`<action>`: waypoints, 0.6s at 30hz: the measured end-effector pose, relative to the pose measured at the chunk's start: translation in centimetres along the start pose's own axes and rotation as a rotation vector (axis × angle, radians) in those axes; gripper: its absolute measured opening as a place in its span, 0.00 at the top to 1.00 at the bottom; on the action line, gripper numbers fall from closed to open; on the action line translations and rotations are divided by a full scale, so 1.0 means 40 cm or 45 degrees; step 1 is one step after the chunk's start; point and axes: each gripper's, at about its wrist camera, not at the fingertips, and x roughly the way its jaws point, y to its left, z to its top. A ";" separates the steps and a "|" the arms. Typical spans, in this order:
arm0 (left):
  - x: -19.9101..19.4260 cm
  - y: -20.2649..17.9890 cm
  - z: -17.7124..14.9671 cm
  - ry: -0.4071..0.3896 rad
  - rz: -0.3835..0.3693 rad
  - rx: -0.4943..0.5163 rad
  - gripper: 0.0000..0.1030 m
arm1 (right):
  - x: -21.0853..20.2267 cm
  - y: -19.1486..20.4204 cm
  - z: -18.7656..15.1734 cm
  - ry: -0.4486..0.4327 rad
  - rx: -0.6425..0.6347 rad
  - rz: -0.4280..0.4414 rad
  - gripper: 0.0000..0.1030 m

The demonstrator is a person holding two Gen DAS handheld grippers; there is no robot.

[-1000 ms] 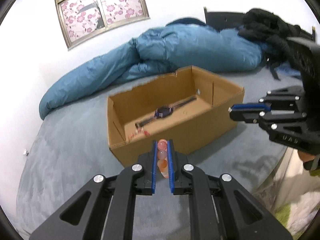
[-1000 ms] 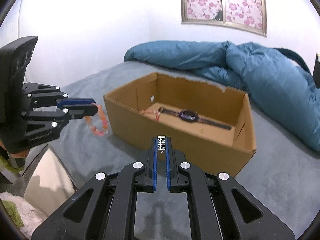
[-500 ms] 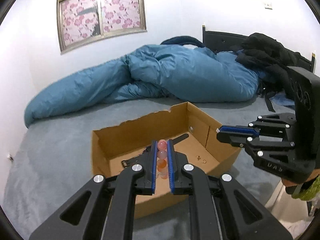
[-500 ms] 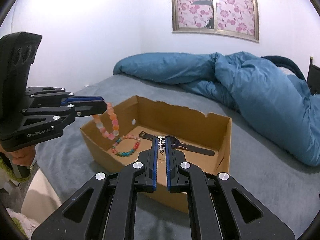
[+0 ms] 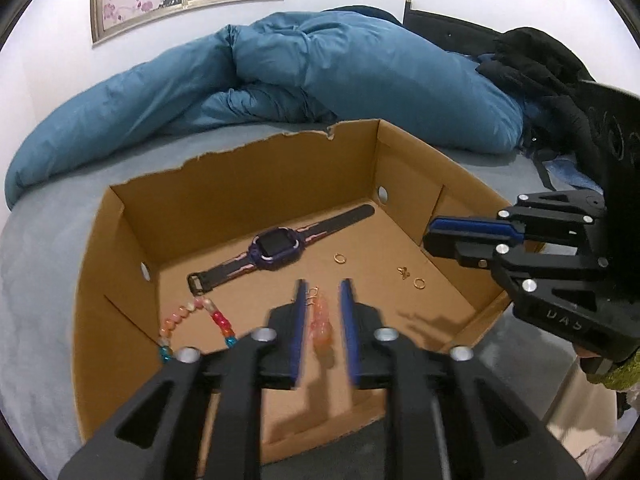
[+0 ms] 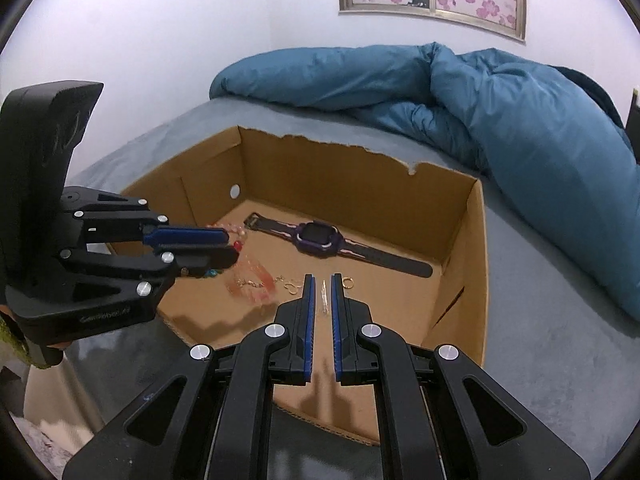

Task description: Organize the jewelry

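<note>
Bracelet of pink-orange beads point(image 5: 321, 322), blurred, sits between the left gripper point(image 5: 322, 312) fingers over the cardboard box point(image 5: 256, 184); jaws have just been opening and the pads stand clear of it. Right gripper point(image 6: 322, 300) is clamped on a thin silver piece point(image 6: 323, 295) above the box floor, near the purple watch point(image 6: 318, 236).

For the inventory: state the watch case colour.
Purple case, black screen; watch shows best in the left wrist view.
</note>
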 end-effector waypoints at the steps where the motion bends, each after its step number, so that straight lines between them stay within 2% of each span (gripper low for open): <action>1: 0.000 0.002 0.000 -0.007 0.005 -0.003 0.71 | 0.001 0.000 -0.002 0.003 0.001 0.003 0.92; 4: -0.004 0.008 -0.001 -0.021 0.017 -0.010 0.63 | 0.002 -0.004 -0.007 0.006 0.010 0.000 0.92; 6: -0.015 0.013 -0.002 -0.031 0.022 -0.018 0.62 | -0.007 -0.009 -0.006 -0.008 0.025 -0.001 0.92; 12: -0.103 0.039 -0.003 -0.133 0.076 -0.066 0.55 | -0.090 -0.056 0.000 -0.108 0.143 -0.034 0.88; 15: -0.164 0.076 -0.008 -0.192 0.146 -0.135 0.48 | -0.135 -0.089 -0.001 -0.149 0.216 -0.061 0.77; 17: -0.199 0.109 -0.019 -0.216 0.213 -0.200 0.36 | -0.157 -0.116 -0.009 -0.155 0.288 -0.068 0.66; 18: -0.209 0.129 -0.027 -0.216 0.246 -0.238 0.33 | -0.161 -0.127 -0.016 -0.146 0.320 -0.064 0.64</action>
